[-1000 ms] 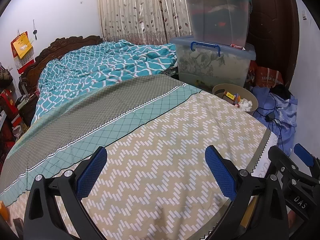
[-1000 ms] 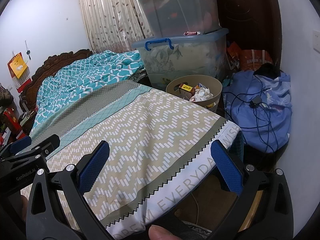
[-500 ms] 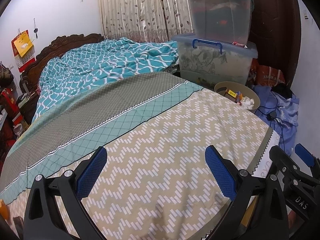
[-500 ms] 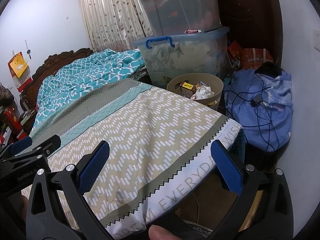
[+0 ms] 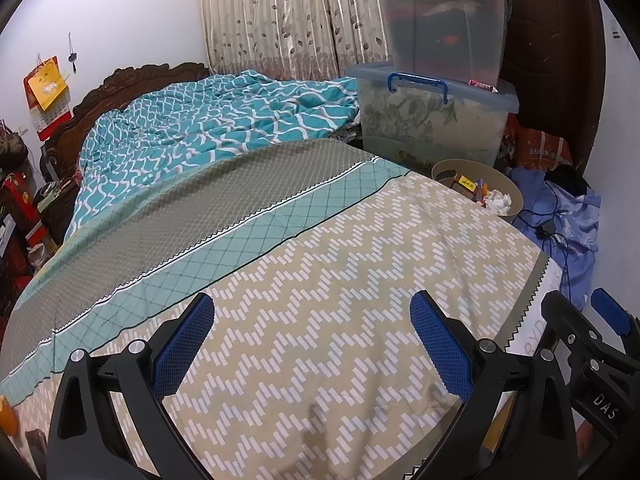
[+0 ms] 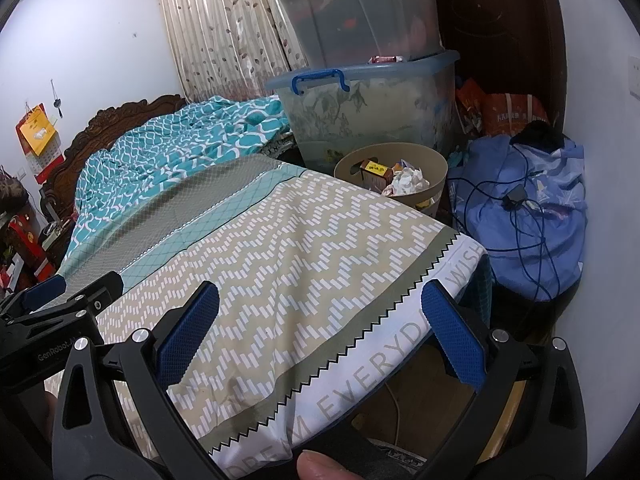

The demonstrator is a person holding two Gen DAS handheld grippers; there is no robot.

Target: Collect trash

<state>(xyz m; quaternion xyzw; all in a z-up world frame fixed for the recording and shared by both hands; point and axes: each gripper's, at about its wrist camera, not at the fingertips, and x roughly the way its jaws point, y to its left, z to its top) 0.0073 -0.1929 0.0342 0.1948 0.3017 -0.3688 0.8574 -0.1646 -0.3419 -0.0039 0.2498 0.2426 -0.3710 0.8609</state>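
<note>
A round beige trash bin [image 6: 434, 162] stands on the floor beyond the far corner of the bed. It holds crumpled white paper [image 6: 408, 181] and a yellow-labelled carton [image 6: 374, 171]. It also shows in the left wrist view [image 5: 516, 196]. My left gripper [image 5: 312, 338] is open and empty above the zigzag-patterned bedsheet [image 5: 320, 280]. My right gripper [image 6: 320, 328] is open and empty over the bed's foot corner. No loose trash shows on the bed.
Two stacked clear storage tubs [image 6: 368, 80] stand behind the bin. A blue cloth bundle with cables [image 6: 524, 208] lies right of it. A teal quilt [image 5: 208, 128] covers the head of the bed. A brown door [image 6: 500, 20] is at the back right.
Both grippers have drawn back slightly from the bin and storage tubs. Both stay open and empty.
</note>
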